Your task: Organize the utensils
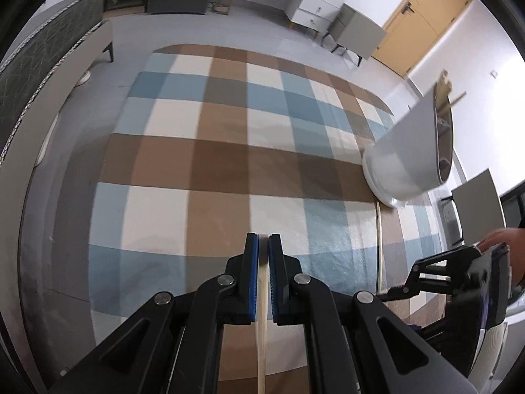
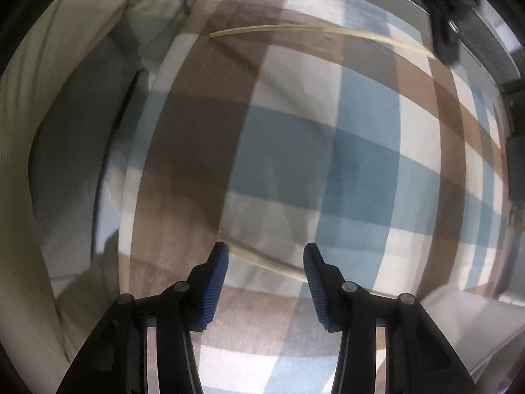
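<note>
Where floor shows grey, checked cloth (image 1: 229, 164) covers table.

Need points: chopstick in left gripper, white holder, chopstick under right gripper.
chopstick in left gripper (image 1: 262, 328), left wrist view, shaft between the fingers
white holder (image 1: 407, 151), left wrist view, outer wall
chopstick under right gripper (image 2: 265, 260), right wrist view, mid-shaft on the cloth

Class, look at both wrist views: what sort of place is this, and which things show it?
Probably a room in a home: a table under a checked tablecloth, a white chest of drawers and a wooden door.
</note>
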